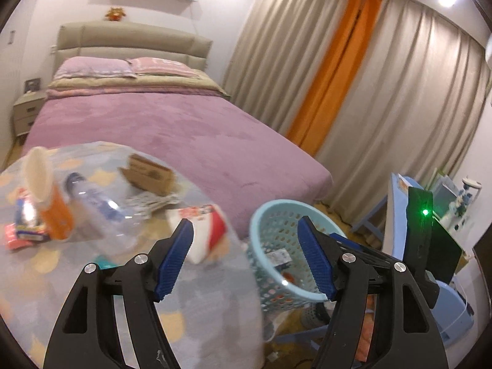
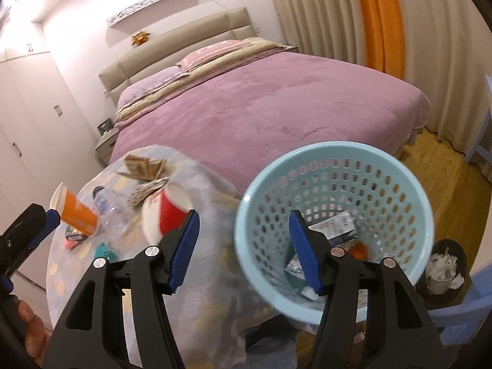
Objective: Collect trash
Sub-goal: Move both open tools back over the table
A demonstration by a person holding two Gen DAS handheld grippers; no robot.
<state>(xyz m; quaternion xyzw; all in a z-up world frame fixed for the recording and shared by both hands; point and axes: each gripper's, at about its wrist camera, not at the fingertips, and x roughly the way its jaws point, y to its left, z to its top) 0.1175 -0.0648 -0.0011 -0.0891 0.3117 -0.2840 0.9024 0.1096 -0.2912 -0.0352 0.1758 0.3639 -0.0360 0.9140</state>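
Observation:
Trash lies on a round table with a patterned cloth: an orange cup, a clear plastic bottle, a cardboard box, a red-and-white paper cup and small wrappers. To the table's right is a light blue perforated basket with some packets in it. My left gripper is open above the table edge, nothing between its pads. My right gripper is open too, its right finger in front of the basket's opening. The red-and-white cup lies just beyond its left finger.
A bed with a purple cover fills the space behind the table. Curtains hang at the right. A small black bin with white tissue stands on the wooden floor by blue furniture. A hand shows at the lower left.

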